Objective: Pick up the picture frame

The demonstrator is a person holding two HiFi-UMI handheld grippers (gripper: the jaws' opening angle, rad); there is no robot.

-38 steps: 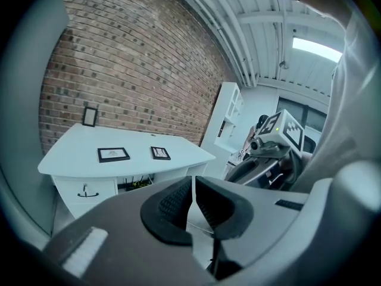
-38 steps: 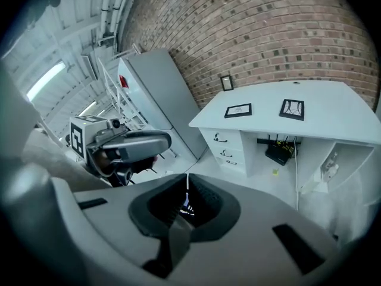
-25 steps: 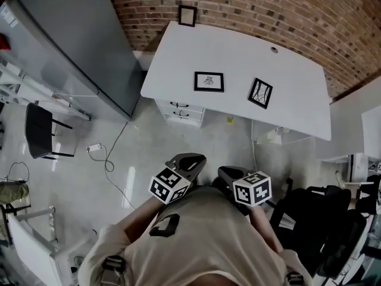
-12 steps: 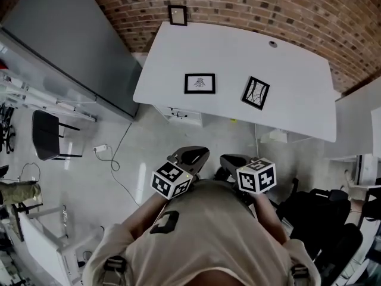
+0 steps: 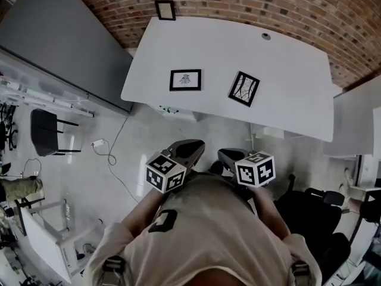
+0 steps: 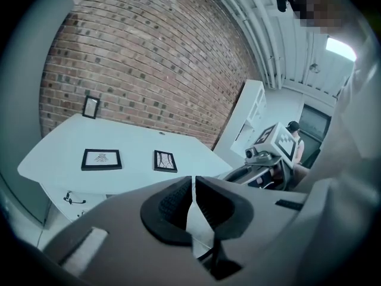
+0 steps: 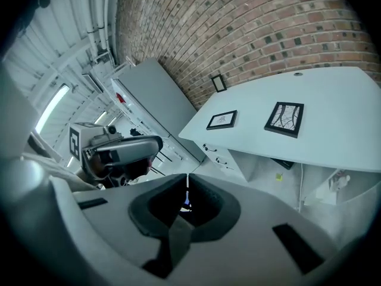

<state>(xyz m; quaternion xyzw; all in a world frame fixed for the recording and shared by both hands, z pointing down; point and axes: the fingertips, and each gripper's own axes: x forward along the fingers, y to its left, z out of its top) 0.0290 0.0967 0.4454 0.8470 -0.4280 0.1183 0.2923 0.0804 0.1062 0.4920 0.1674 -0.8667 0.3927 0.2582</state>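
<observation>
From the head: left gripper (image 5: pixel 191 146) and right gripper (image 5: pixel 225 155) held side by side close to the chest, well short of the white table (image 5: pixel 286 64), bare floor between. Lying flat on the far table: left picture frame (image 5: pixel 185 80), square to the near edge, and right picture frame (image 5: pixel 244 89), turned askew, near it but apart. Propped against the brick wall (image 5: pixel 309 11) at the table's far left corner: small picture frame (image 5: pixel 165 9). Seen only here: black chair (image 5: pixel 43 133), far off to the left.

From the left gripper view: jaws pressed together, pads meeting, nothing clamped. Beyond them, both flat frames and the small one at the wall; right gripper off to the right.

From the right gripper view: jaws likewise pinched together on nothing. Plainer here than from above: drawer unit (image 7: pixel 238 159) under the table's left end, and grey cabinet (image 7: pixel 155 109) left of the table by the wall. Left gripper at near left.
</observation>
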